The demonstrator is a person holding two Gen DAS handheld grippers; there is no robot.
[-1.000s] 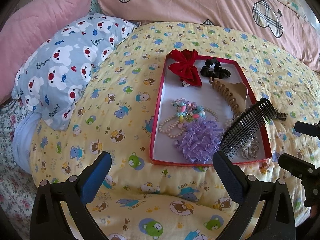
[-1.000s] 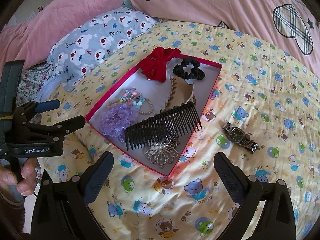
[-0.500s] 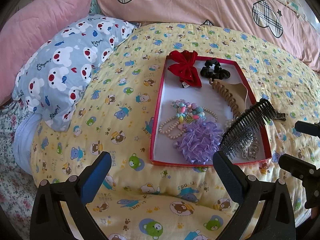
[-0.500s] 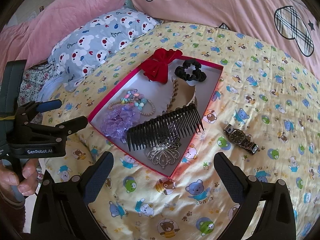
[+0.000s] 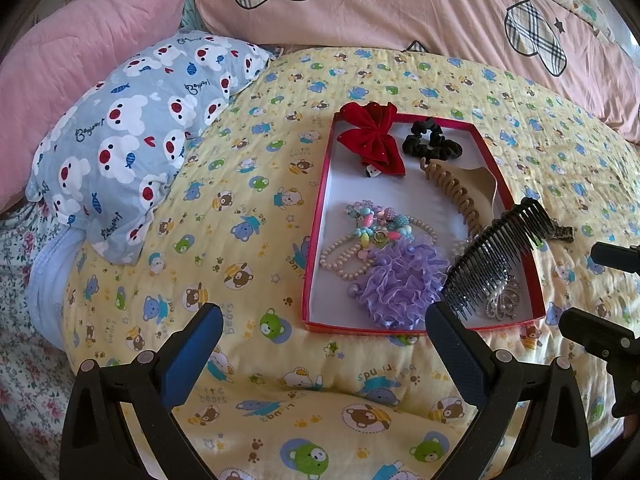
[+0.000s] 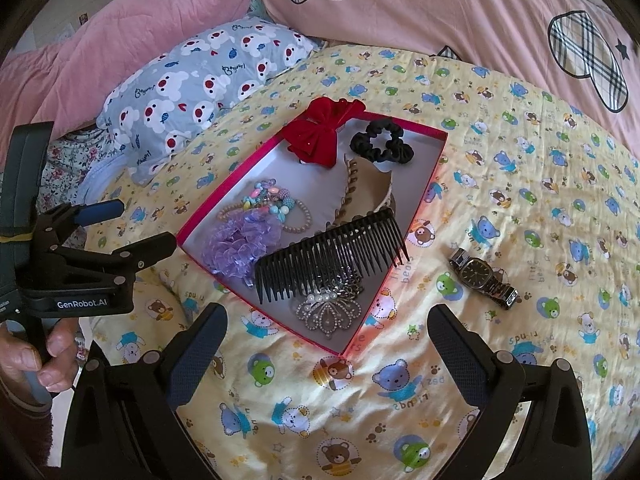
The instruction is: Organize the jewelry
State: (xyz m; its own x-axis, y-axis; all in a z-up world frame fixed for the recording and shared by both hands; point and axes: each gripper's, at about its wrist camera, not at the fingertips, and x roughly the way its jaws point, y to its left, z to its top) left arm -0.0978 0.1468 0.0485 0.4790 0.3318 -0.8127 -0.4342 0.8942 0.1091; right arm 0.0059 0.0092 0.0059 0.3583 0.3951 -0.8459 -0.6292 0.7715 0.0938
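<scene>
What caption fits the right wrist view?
Open right gripper above red tray of hair accessories; wristwatch outside it on bedspread.

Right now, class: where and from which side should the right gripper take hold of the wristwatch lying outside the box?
Grip the wristwatch across its case, from above. It lies flat on the quilt, so only the narrow sides offer purchase.

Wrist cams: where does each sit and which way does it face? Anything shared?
Left wrist: on the left gripper, low over the quilt, facing the red tray; own fingers plus the right gripper at the right edge.
Right wrist: on the right gripper, facing tray and watch; left gripper and a hand show.
Shared: tray, black comb.
</scene>
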